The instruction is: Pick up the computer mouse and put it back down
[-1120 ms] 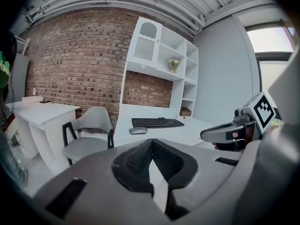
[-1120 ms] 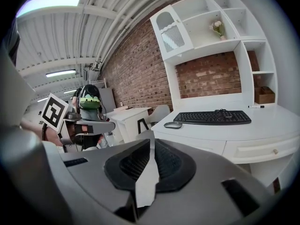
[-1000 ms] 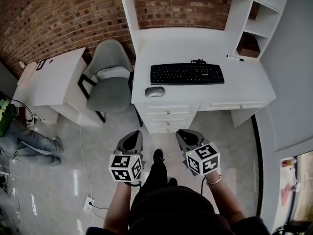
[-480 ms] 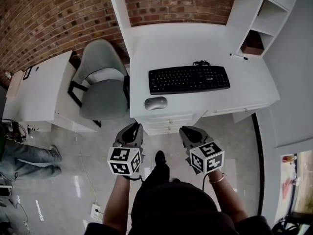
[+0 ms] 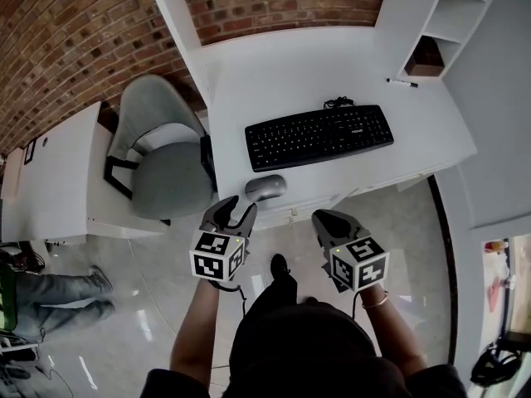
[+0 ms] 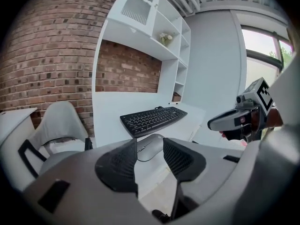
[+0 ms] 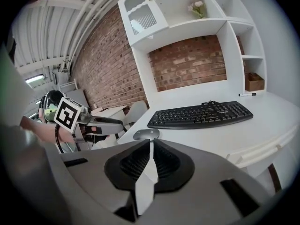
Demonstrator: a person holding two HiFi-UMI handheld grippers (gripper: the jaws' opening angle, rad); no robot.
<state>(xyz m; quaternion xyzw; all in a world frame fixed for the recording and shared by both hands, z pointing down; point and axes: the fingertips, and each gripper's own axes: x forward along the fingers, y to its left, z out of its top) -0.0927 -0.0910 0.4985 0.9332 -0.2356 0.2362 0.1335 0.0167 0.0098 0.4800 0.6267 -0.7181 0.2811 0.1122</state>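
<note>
A grey computer mouse (image 5: pixel 265 188) lies near the front edge of the white desk (image 5: pixel 274 73), just left of the black keyboard (image 5: pixel 319 135). My left gripper (image 5: pixel 238 211) hangs in front of the desk edge, a little short of the mouse. Its jaws are opening and nothing is between them. In the left gripper view the mouse (image 6: pixel 151 148) shows through the gap of that gripper (image 6: pixel 150 143), still apart from the pads. My right gripper (image 5: pixel 323 219) is shut and empty, further right before the desk. From the right gripper (image 7: pixel 150 143) the mouse (image 7: pixel 146 134) lies ahead.
A grey chair (image 5: pixel 162 164) stands left of the desk, with a second white table (image 5: pixel 50 181) beyond it. A marker pen (image 5: pixel 405 82) lies at the desk's back right, near shelves holding a brown box (image 5: pixel 426 56). A brick wall backs the desk.
Both grippers have moved forward to the desk's front edge. The left gripper's jaws, shut before, now stand apart near the mouse. The right gripper stays shut.
</note>
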